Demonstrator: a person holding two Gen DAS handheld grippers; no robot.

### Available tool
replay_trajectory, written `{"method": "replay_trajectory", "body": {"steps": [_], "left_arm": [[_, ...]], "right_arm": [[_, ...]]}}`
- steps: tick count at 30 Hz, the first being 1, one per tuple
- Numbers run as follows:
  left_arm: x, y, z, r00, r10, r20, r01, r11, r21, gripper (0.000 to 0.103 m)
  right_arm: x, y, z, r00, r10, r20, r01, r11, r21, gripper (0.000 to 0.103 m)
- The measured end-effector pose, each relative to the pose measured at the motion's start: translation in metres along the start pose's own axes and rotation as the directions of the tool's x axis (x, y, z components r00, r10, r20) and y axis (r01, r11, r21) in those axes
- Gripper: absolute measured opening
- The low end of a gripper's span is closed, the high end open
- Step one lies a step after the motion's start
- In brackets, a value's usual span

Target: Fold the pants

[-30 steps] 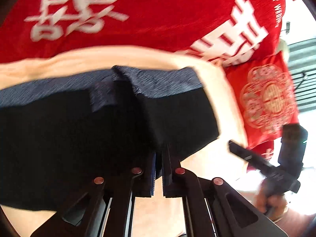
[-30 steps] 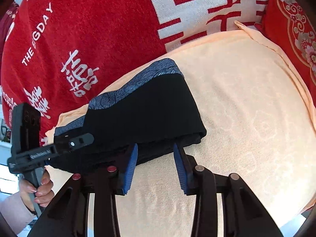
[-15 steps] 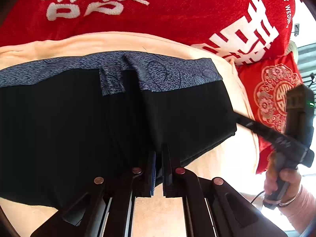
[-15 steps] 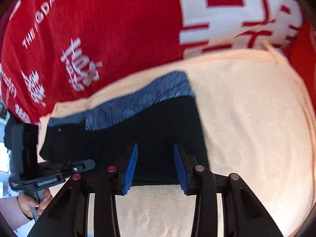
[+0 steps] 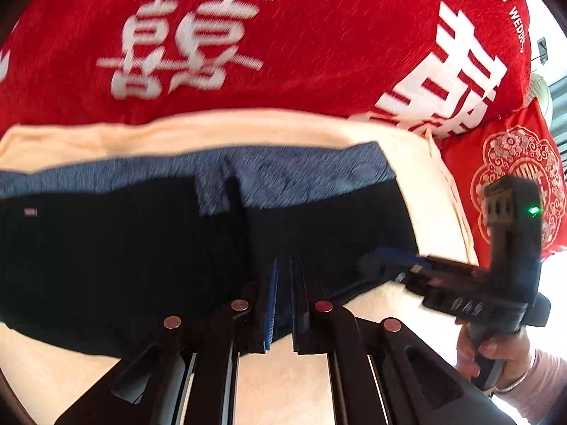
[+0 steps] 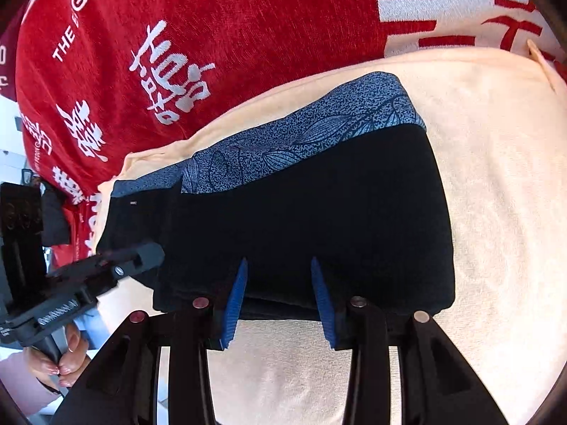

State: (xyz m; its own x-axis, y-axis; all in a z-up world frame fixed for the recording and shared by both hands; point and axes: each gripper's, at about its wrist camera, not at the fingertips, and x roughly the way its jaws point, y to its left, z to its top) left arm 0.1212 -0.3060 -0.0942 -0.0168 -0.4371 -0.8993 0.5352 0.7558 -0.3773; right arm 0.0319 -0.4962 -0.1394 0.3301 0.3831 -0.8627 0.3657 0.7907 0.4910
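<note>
My left claw (image 5: pixel 283 265) was pinched together at near edge of black pants (image 6: pixel 301 212), thin fold apparently between pads. My right claw (image 6: pixel 280 265) stood apart, blue pads over near hem, nothing gripped. Pants lay folded on peach towel (image 6: pixel 496 177), blue patterned waistband (image 6: pixel 319 124) toward red blanket (image 5: pixel 283 53).
</note>
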Motion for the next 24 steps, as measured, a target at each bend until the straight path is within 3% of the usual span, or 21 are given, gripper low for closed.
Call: {"method": "replay_trajectory", "body": {"steps": [3, 5, 8, 11, 14, 16, 18, 24], "left_arm": [[0.019, -0.01, 0.01, 0.998, 0.055, -0.027, -0.055, 0.998, -0.005, 0.006], [0.034, -0.014, 0.013, 0.996, 0.076, -0.046, -0.077, 0.997, -0.02, 0.006], [0.06, -0.014, 0.013, 0.984, 0.165, -0.065, -0.167, 0.986, -0.026, 0.006], [0.068, -0.008, 0.011, 0.983, 0.168, -0.071, -0.173, 0.983, -0.066, 0.006], [0.068, -0.012, 0.011, 0.98, 0.187, -0.068, -0.19, 0.981, -0.034, 0.006], [0.07, -0.014, 0.011, 0.978, 0.2, -0.067, -0.201, 0.98, -0.012, 0.006], [0.071, -0.017, 0.012, 0.977, 0.204, -0.069, -0.204, 0.979, -0.005, 0.006], [0.059, -0.012, 0.009, 0.984, 0.172, -0.046, -0.173, 0.985, -0.02, 0.006]], "right_arm": [[0.005, -0.006, 0.002, 0.999, 0.028, -0.021, -0.027, 0.999, 0.036, 0.041], [-0.006, -0.014, 0.004, 0.998, 0.058, 0.023, -0.06, 0.994, 0.088, 0.041], [-0.028, -0.023, 0.013, 0.995, -0.004, 0.104, -0.007, 0.994, 0.109, 0.041], [-0.036, -0.031, 0.028, 0.992, -0.029, 0.123, 0.016, 0.994, 0.11, 0.041], [-0.03, -0.035, 0.045, 0.992, -0.032, 0.122, 0.019, 0.994, 0.108, 0.041], [-0.012, -0.038, 0.052, 0.997, -0.029, 0.077, 0.021, 0.994, 0.109, 0.041], [0.006, -0.042, 0.052, 0.996, -0.065, 0.054, 0.058, 0.992, 0.116, 0.041], [-0.003, -0.047, 0.042, 0.996, -0.038, 0.082, 0.027, 0.99, 0.135, 0.041]]}}
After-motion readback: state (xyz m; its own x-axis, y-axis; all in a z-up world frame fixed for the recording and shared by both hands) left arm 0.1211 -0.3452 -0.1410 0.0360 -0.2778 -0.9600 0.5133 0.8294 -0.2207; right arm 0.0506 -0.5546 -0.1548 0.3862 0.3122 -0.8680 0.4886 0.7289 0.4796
